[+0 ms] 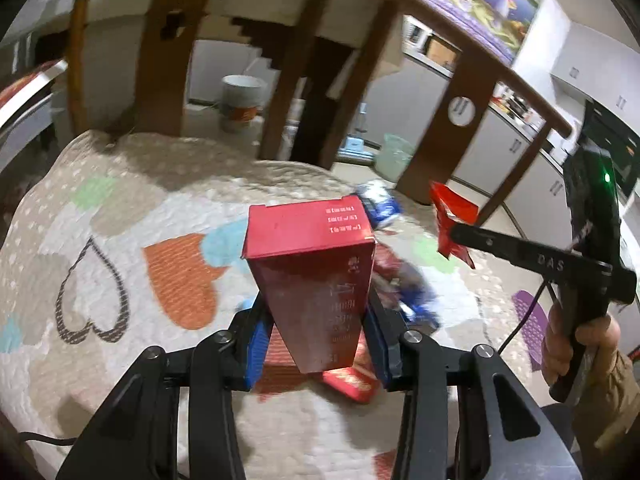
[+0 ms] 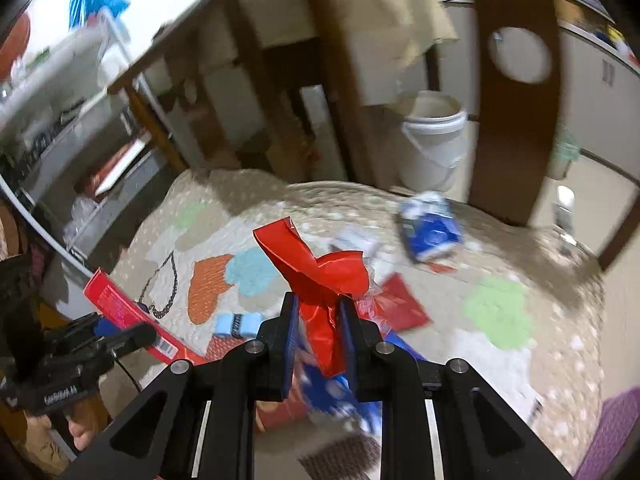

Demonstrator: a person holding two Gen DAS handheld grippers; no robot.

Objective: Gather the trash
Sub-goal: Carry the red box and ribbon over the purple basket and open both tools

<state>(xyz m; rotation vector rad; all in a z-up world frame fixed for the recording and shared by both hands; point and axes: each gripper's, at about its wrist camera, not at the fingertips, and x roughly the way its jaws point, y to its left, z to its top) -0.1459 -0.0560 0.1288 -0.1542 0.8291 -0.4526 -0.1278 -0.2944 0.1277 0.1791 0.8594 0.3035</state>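
Note:
My left gripper (image 1: pixel 316 320) is shut on a tall red carton (image 1: pixel 310 264) and holds it above the heart-patterned quilt (image 1: pixel 132 216). The carton also shows in the right wrist view (image 2: pixel 120 308), held in the left gripper (image 2: pixel 100 332). My right gripper (image 2: pixel 318 312) is shut on a crumpled red wrapper (image 2: pixel 316 268) above the quilt (image 2: pixel 500 308). In the left wrist view the right gripper (image 1: pixel 454 236) holds the wrapper (image 1: pixel 450 210) at the right. A blue-and-white packet (image 2: pixel 430 232) and red and blue wrappers (image 2: pixel 400 304) lie on the quilt; the blue-and-white packet also shows in the left wrist view (image 1: pixel 378 202).
A wooden table frame with brown legs (image 1: pixel 436 140) stands beyond the quilt. A white bucket (image 2: pixel 432 140) sits on the floor under it, also in the left wrist view (image 1: pixel 242 102). A green bin (image 1: pixel 394 156) stands near a leg. A small light-blue item (image 2: pixel 238 324) lies on the quilt.

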